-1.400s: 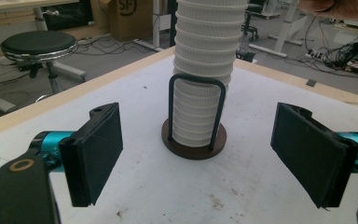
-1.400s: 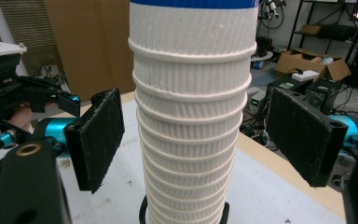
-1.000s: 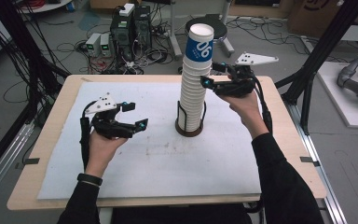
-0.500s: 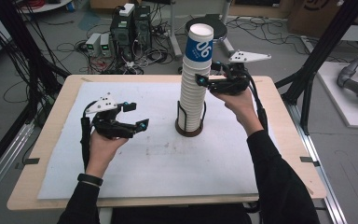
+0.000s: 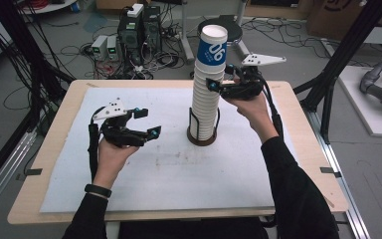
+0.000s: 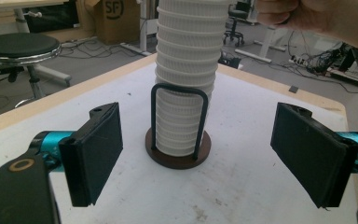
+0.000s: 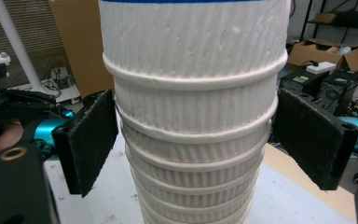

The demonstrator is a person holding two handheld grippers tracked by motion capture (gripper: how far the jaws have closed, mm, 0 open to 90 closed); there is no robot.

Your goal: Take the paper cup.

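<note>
A tall stack of white ribbed paper cups (image 5: 208, 99) stands mid-table in a black wire holder on a round brown base (image 5: 201, 139); the top cup carries a blue band. My right gripper (image 5: 214, 80) is level at the stack's upper part. Its jaws have just been opening and now stand on either side of the stack (image 7: 191, 93), pads (image 7: 93, 140) right beside the cup walls without pressing. My left gripper (image 5: 148, 122) hovers open to the left of the stack, nothing between its pads (image 6: 93, 154), facing the holder (image 6: 177, 156).
A white mat (image 5: 169, 174) covers the wooden table (image 5: 45, 159). Behind the table are computer boxes (image 5: 139, 25), cables and a round stool (image 5: 229, 30) on the floor. Black frame posts (image 5: 348, 50) rise at both sides.
My right gripper has edged a little left along the stack's upper cups and its jaws have spread wider. The left gripper has stayed where it was.
</note>
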